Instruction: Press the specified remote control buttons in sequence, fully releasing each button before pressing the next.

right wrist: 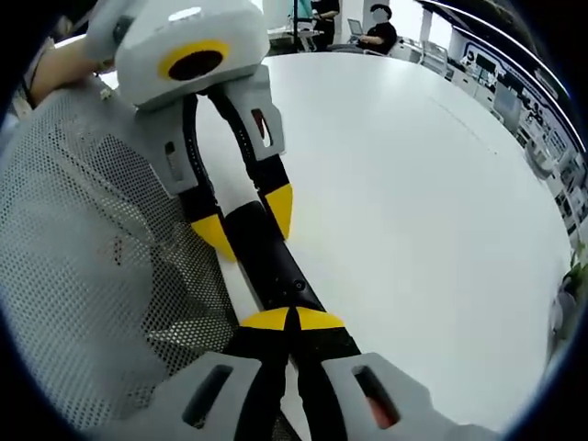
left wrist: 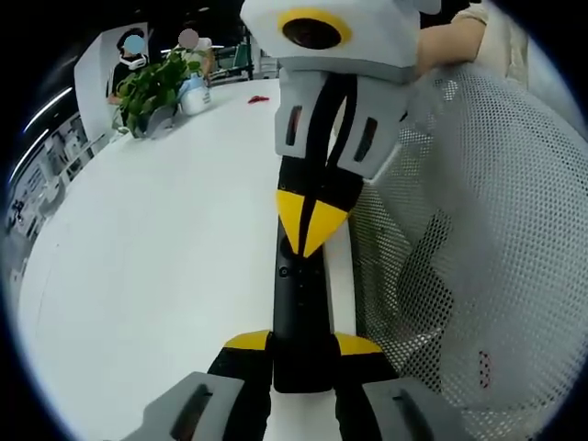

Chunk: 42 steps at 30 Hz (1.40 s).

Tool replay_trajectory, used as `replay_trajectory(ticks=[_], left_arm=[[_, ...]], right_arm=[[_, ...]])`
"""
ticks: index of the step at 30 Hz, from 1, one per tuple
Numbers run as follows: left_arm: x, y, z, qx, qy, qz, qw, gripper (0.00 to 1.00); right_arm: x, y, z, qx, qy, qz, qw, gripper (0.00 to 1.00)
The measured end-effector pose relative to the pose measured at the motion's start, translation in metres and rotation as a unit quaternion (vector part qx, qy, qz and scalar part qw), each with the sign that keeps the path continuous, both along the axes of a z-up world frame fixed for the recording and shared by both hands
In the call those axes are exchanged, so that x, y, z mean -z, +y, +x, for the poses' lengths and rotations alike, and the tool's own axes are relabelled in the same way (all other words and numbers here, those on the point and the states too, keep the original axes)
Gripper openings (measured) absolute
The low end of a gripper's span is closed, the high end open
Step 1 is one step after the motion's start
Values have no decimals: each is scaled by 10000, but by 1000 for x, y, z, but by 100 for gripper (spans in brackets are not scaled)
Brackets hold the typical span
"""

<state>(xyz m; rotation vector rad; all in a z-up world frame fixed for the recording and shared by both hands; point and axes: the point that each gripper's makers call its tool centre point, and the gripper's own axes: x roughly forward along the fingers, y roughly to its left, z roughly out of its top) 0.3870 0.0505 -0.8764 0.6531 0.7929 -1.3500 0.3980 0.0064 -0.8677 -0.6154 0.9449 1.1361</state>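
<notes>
A long black remote (left wrist: 299,308) lies lengthwise above the white table's edge, held at its near end between the yellow tips of my left gripper (left wrist: 301,345), which is shut on it. My right gripper (left wrist: 308,228) comes in from the top of the left gripper view, jaws together, its joined yellow tips resting on the remote's upper face near the buttons. In the right gripper view my right gripper (right wrist: 292,320) is shut with its tips touching the remote (right wrist: 266,253), and my left gripper (right wrist: 243,220) clasps the remote's far end from both sides.
The big white table (left wrist: 156,248) stretches away from the remote. A grey mesh chair back (left wrist: 478,239) stands close beside it. At the far end are a potted plant (left wrist: 152,92), a small red object (left wrist: 258,97) and seated people. A sleeve (left wrist: 455,37) shows behind my right gripper.
</notes>
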Motion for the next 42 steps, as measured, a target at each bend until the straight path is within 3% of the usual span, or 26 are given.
replay_trajectory(ticks=[8, 11, 21, 26, 30, 42], left_arm=[[0, 0, 0, 156, -116, 57, 9998, 25], [0, 0, -1, 191, -129, 55, 9997, 25], [0, 0, 0, 197, -128, 66, 9997, 25], [0, -1, -1, 213, -133, 82, 9997, 25], [0, -1, -1, 204, -129, 78, 9997, 25], [0, 0, -1, 183, -120, 87, 9997, 25]], right_arm=[[-1, 1, 0, -97, -51, -36, 9999, 0], [-1, 1, 5, -125, -213, -47, 9997, 0], [1, 0, 6, 274, 19, 148, 9995, 0], [1, 1, 5, 218, 57, 54, 9997, 0], [2, 0, 7, 499, 313, 177, 9981, 0], [0, 1, 7, 437, 357, 245, 9981, 0]])
